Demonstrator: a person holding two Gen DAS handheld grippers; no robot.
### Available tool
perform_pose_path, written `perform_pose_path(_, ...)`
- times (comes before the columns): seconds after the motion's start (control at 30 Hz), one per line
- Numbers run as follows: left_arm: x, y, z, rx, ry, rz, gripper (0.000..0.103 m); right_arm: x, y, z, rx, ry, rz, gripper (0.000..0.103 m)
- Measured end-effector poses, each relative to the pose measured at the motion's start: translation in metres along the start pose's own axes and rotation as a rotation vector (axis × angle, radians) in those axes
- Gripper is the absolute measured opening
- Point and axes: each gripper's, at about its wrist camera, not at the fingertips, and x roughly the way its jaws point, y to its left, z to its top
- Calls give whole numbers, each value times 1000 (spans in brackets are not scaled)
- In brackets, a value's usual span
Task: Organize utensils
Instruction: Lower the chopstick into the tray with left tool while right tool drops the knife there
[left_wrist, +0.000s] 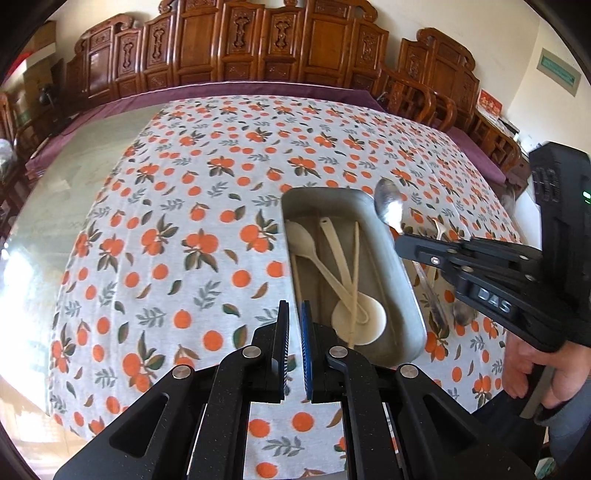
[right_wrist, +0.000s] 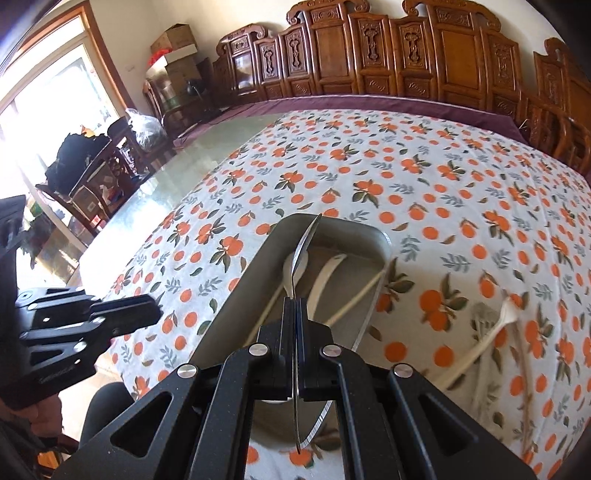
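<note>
A grey metal tray (left_wrist: 400, 273) lies on the orange-print tablecloth and holds two cream spoons and cream chopsticks (left_wrist: 355, 273). My right gripper (right_wrist: 294, 301) is shut on a metal spoon (right_wrist: 303, 247) and holds it above the tray (right_wrist: 236, 291), bowl pointing forward. In the left wrist view the spoon (left_wrist: 388, 205) sticks up from the right gripper (left_wrist: 400, 236) over the tray's right rim. My left gripper (left_wrist: 294, 306) is nearly closed and empty, just above the tray's near left corner.
More utensils lie on the cloth right of the tray: a metal spoon (left_wrist: 463, 314) and a fork (left_wrist: 439, 229), seen as cream utensils (right_wrist: 491, 332) in the right wrist view. Bare glass tabletop (left_wrist: 74, 177) to the left. Carved wooden chairs (left_wrist: 280, 44) line the far side.
</note>
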Motion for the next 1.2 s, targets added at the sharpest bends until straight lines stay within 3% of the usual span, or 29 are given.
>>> perform_pose_path(0.23,-3,17,-4,-24,-1,16,5,35,1,9,7,50,-25,2)
perform_pose_path(0.37,-3,23,-5,-36,0,25,12,50,1,10,29,74,-18,2)
perform_pose_path(0.73,-7,33,-8,-51,0,38,12,75,13,3,39,122,-1,2)
perform_pose_path(1.2,-8,20,-5,-35,-4,37,15,59,3,0,45,94,-8,6)
